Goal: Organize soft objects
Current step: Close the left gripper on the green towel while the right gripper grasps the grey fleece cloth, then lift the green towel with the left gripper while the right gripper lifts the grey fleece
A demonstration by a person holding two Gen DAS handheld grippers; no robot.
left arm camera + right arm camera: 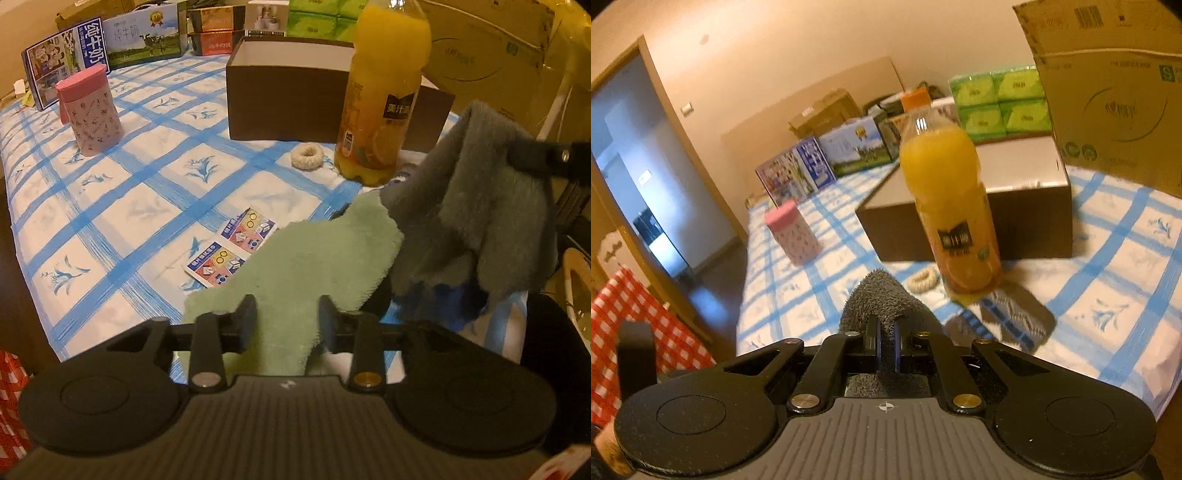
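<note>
My right gripper [886,339] is shut on a grey fluffy cloth [882,306] and holds it above the table; in the left wrist view the cloth [480,206] hangs from that gripper at the right. A light green cloth [314,266] lies at the table's near edge. My left gripper [288,314] is open, its fingers [247,314] either side of the green cloth. A cream knitted ring [306,156] lies by the juice bottle; it also shows in the right wrist view [923,279]. An open brown box [295,103] stands behind.
A tall orange juice bottle [384,92] stands in front of the box. A pink lidded cup [92,110] stands at the left. Two small printed packets [232,251] lie near the green cloth. Cartons and tissue packs line the far edge. A patterned flat item [1015,317] lies near the bottle.
</note>
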